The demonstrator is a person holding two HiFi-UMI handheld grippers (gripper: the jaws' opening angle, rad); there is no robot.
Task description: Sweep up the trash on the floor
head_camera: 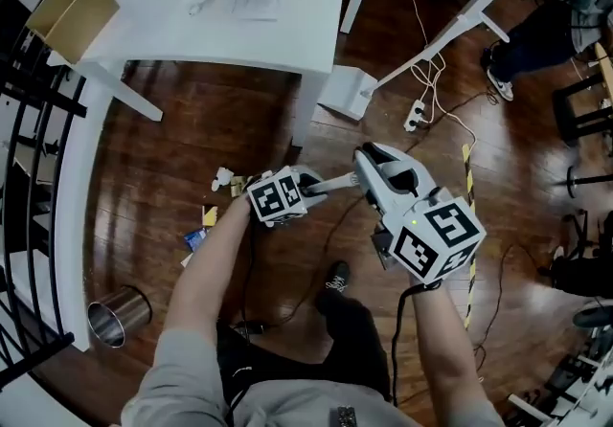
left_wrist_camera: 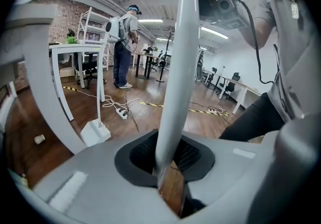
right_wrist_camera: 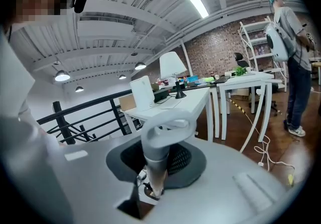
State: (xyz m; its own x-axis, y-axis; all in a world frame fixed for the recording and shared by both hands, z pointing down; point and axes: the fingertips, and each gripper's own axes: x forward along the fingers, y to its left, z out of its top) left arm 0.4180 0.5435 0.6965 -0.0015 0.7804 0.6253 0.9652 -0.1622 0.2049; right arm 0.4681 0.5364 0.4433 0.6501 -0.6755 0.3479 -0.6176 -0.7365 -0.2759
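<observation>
Trash: a loose scatter of scraps (head_camera: 223,180), white, yellow and blue, sits on the wooden floor (head_camera: 192,128) near the table's leg. One small white bit also shows off to the side in the left gripper view (left_wrist_camera: 39,139).

Broom handle: here it is, a long pale pole (head_camera: 335,184) that runs between the two claws. Its brush end is out of sight in every view.

Left claw: clamped on the lower stretch of the pole (head_camera: 311,189). Its own view shows the pole (left_wrist_camera: 178,67) rising straight out from between the dark pads (left_wrist_camera: 170,168). In the head view this claw is just beside the scraps.

Right claw: gripping the top end (head_camera: 369,168). Its own view has the loop-ended grip (right_wrist_camera: 160,142) seated between the jaws (right_wrist_camera: 153,178).

Surroundings: the white table (head_camera: 268,33) stands beyond the scraps. A metal bin (head_camera: 120,317) stands on the floor by the railing, well apart from the scatter. A power strip (head_camera: 415,115) trails its cables across the boards on the far side.

Done so far: the broom is picked up in a two-handed hold and brought over the mess, and that's about it by my read.

Left to do: everything that counts! The scraps are not yet gathered into a pile. No dustpan is in view, and nothing I can see has reached the bin.
</observation>
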